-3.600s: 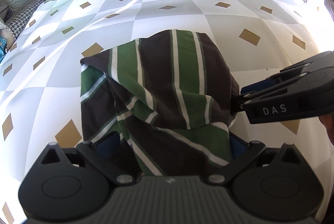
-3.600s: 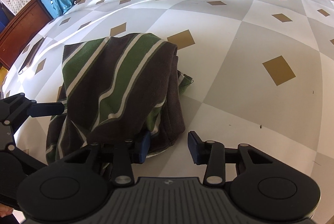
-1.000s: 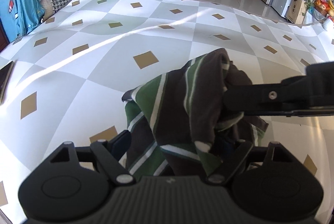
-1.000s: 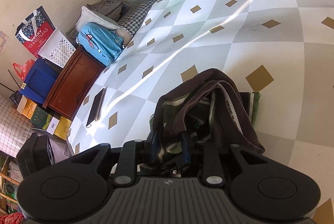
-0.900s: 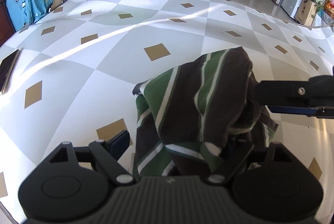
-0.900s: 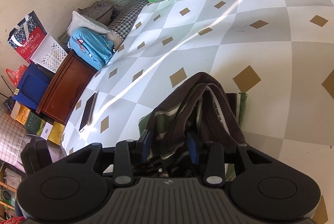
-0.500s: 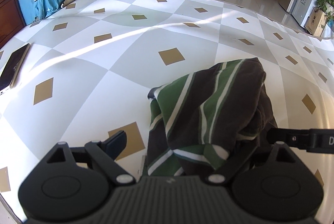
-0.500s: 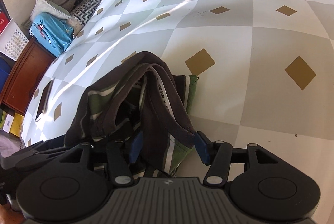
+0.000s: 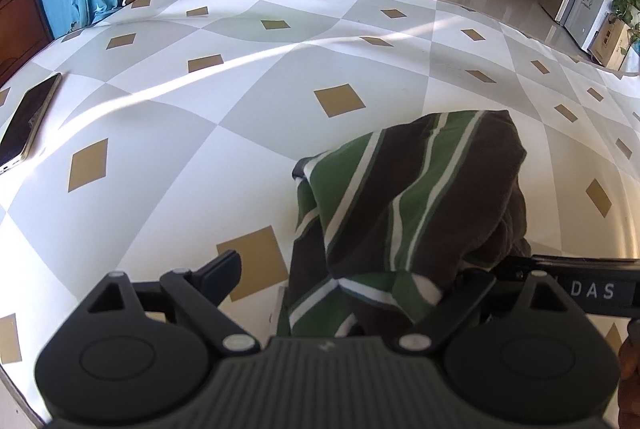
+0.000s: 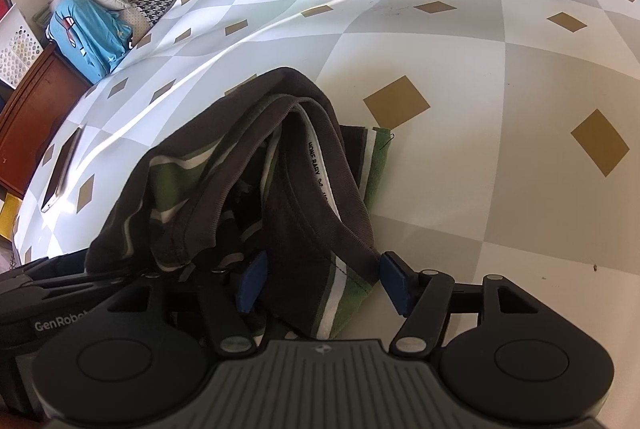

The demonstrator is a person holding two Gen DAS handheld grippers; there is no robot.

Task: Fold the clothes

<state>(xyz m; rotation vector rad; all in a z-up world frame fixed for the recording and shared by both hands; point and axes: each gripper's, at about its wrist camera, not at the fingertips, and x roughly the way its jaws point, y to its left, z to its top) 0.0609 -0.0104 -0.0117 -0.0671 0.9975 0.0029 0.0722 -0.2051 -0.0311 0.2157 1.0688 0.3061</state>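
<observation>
Both sets of fingers have just been spreading: the right gripper (image 10: pixel 320 283) stands parted around the striped shirt (image 9: pixel 416 197), apparently not pinching; the left gripper (image 9: pixel 344 273) gapes wide. The shirt lies bunched on the bench (image 9: pixel 248 117). Release step; next, withdraw and regrasp an edge.

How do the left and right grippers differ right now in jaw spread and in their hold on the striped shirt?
The left gripper stands wider; the right gripper is narrower, its jaws having just been opening. The striped shirt drapes over the left gripper's right finger, leaving its left finger bare; the shirt's folded edge lies between the right gripper's blue pads. Shared: neither clamps the shirt.
</observation>
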